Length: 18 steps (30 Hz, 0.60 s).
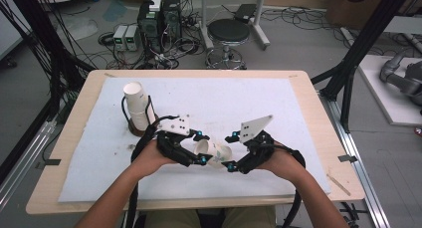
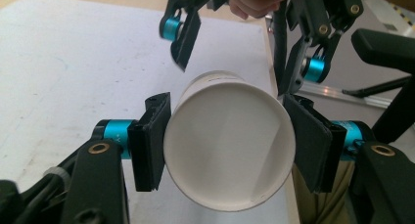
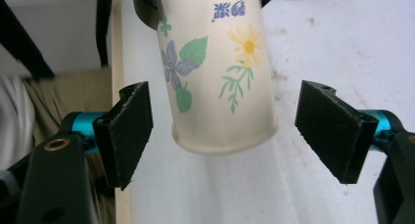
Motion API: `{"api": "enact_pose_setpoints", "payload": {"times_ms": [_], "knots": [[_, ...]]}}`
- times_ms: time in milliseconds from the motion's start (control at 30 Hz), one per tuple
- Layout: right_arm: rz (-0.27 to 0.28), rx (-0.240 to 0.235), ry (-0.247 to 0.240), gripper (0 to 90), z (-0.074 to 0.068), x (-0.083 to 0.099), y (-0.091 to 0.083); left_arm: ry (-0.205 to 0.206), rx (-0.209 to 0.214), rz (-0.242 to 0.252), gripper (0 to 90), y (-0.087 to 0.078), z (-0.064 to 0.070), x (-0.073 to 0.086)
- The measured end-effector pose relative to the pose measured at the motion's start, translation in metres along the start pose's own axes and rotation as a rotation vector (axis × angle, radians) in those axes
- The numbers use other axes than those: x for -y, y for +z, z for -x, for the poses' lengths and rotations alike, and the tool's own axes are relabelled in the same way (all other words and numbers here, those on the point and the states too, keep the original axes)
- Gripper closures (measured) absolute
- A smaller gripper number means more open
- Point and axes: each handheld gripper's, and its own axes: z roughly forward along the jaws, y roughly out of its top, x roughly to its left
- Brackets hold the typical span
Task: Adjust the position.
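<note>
Paper cup [image 1: 215,152] clamped sideways in left gripper [image 1: 201,148], held just above the white mat [image 1: 249,98].

Pads pressing the cup's sides near its open mouth [image 2: 230,141]. Right gripper [image 1: 231,152] at 3 o'clock of the cup, spread wide around its base [image 3: 225,136], touching nothing. Stack of cups [image 1: 138,106] standing at 10 o'clock.

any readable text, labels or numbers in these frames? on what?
Blue print on the flowered paper cup, seen upside down in the right gripper view: too blurred to read.
Dark marking on the cardboard box at the high view's top right: cut off, unreadable.
Nothing else legible.
</note>
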Motion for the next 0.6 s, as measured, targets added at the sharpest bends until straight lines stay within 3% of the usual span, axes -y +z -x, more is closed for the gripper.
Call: {"api": "enact_pose_setpoints", "payload": {"times_ms": [267,600], "knots": [[0.126,0.03,0.018,20.3,-0.002,0.011,-0.015,-0.003,-0.026,0.094,37.6,-0.009,0.0,0.007],[0.243,0.07,0.067,19.6,-0.006,0.031,-0.017,0.011,-0.029,0.175,37.7,-0.016,0.003,0.013]]}}
